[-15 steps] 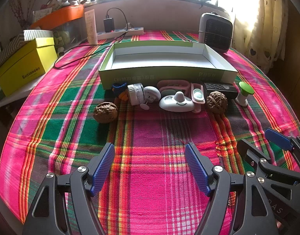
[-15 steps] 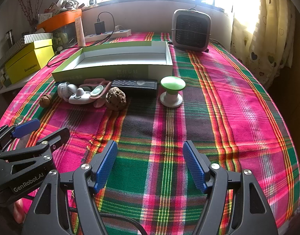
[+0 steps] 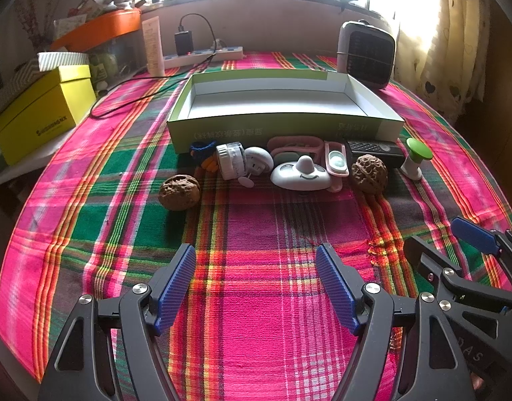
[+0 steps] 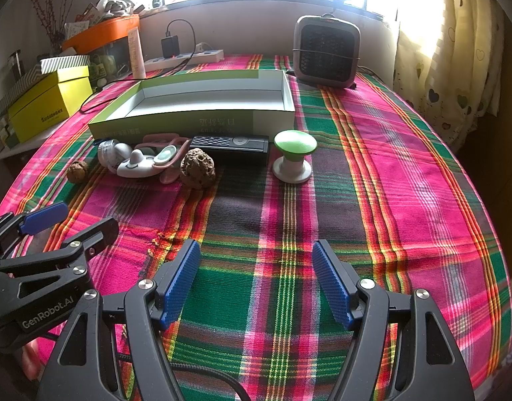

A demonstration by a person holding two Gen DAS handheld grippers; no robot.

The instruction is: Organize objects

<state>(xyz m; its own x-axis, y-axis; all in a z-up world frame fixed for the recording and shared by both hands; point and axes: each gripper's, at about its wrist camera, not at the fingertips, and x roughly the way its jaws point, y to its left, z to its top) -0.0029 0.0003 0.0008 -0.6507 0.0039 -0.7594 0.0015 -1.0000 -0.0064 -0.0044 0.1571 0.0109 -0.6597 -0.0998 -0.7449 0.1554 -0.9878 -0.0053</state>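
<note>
An empty green and white box (image 3: 282, 123) (image 4: 192, 118) lies on the plaid cloth. In front of it runs a row of small things: a walnut (image 3: 179, 192) (image 4: 77, 169), a white jar (image 3: 230, 160), a mushroom figure (image 3: 257, 162), a white round gadget (image 3: 301, 175) (image 4: 137, 165), a pink case (image 3: 336, 162), a second walnut (image 3: 369, 173) (image 4: 197, 167), a black remote (image 3: 374, 150) (image 4: 230, 143) and a green-topped knob (image 3: 416, 160) (image 4: 294, 160). My left gripper (image 3: 256, 284) and right gripper (image 4: 256, 280) hover open over the near cloth, both empty.
A yellow box (image 3: 38, 117) and an orange-lidded bin (image 3: 102, 30) stand at the left. A power strip (image 3: 202, 55) with a cable and a small heater (image 3: 367, 55) sit at the back. A curtain (image 4: 456, 50) hangs at the right.
</note>
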